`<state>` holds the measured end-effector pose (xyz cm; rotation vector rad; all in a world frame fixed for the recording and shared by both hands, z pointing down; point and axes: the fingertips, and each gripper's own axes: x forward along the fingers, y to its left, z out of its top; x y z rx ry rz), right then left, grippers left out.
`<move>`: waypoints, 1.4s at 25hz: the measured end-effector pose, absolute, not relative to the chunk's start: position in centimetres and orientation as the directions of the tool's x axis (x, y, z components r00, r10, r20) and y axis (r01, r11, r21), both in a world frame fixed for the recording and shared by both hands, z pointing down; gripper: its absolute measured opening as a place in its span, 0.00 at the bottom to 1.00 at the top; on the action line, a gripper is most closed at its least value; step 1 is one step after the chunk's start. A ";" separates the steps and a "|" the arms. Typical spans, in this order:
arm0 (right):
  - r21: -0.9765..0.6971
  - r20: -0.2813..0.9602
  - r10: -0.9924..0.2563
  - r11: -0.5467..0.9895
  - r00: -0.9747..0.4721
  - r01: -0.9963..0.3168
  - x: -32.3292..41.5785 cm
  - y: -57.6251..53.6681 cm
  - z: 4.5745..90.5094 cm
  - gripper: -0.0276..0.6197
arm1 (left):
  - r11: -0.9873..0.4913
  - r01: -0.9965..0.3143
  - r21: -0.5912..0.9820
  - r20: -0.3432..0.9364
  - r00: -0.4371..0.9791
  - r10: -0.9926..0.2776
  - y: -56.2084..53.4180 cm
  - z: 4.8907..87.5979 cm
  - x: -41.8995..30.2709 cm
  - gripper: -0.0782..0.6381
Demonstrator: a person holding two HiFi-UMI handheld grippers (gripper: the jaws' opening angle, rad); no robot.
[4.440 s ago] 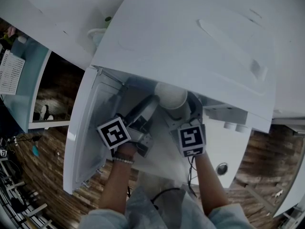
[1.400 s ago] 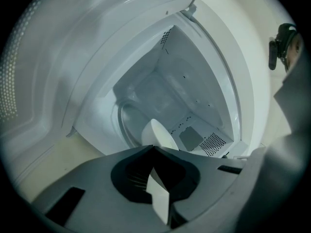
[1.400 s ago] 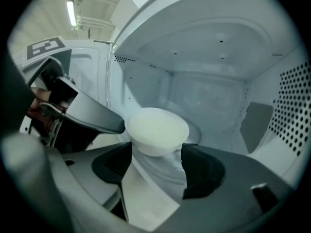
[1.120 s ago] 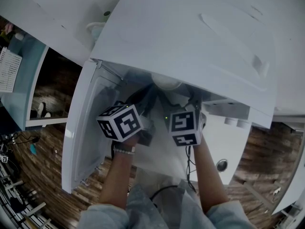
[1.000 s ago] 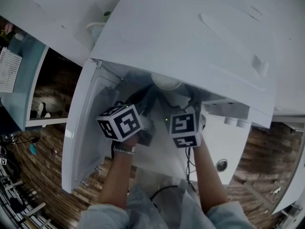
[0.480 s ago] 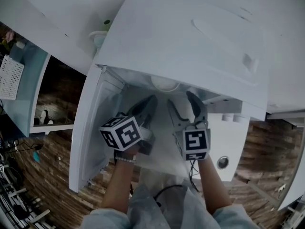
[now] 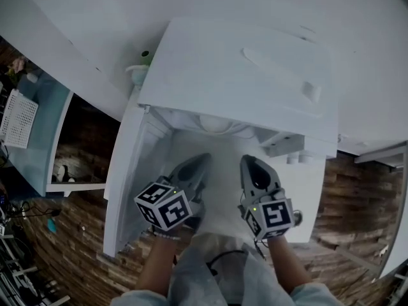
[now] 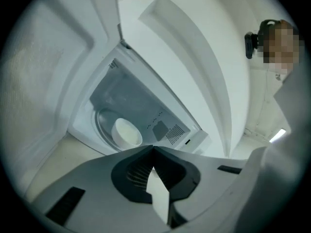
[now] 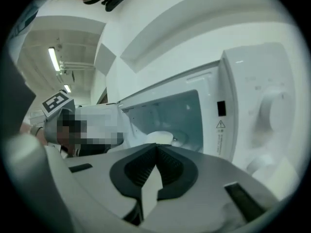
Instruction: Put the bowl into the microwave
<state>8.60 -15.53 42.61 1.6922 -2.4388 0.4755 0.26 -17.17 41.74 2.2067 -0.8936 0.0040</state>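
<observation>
The bowl sits upright on the turntable inside the microwave, whose door stands open to the left. The left gripper and the right gripper hover side by side just outside the opening, apart from the bowl. The left fingers are pressed together on nothing, and the right fingers have just closed, likewise with nothing between them.

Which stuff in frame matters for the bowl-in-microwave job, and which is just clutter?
Job: bowl on the turntable inside the microwave; open microwave door; left gripper, shut, empty; right gripper, jaws just closed on nothing.
Lying about: white perforated basket; teal shelf unit.
</observation>
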 end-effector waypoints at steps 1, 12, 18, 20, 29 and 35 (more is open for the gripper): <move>-0.192 0.286 -0.888 0.316 -0.361 -0.929 8.7 -15.0 42.2 0.05 | -0.496 -0.604 0.624 0.261 0.759 -0.596 -16.7 41.2 0.4 0.10; -0.219 0.222 -0.884 0.366 -0.411 -0.905 9.3 -10.2 35.9 0.05 | -0.627 -0.581 0.518 0.225 0.800 -0.555 -11.7 35.3 0.7 0.10; -0.192 0.188 -0.894 0.373 -0.407 -0.908 9.4 -8.6 33.3 0.05 | -0.663 -0.574 0.481 0.182 0.805 -0.565 -9.5 31.6 0.3 0.10; -0.199 0.176 -0.899 0.366 -0.401 -0.909 9.4 -8.2 32.7 0.05 | -0.676 -0.573 0.463 0.169 0.806 -0.568 -9.0 30.8 0.1 0.10; -0.259 0.088 -0.908 0.376 -0.409 -0.890 9.1 -7.6 29.3 0.05 | -0.677 -0.590 0.441 0.151 0.792 -0.592 -7.6 29.1 -0.7 0.10; -0.281 0.036 -0.905 0.397 -0.423 -0.873 8.9 -8.0 28.1 0.04 | -0.687 -0.583 0.433 0.130 0.795 -0.593 -7.2 28.4 -1.0 0.10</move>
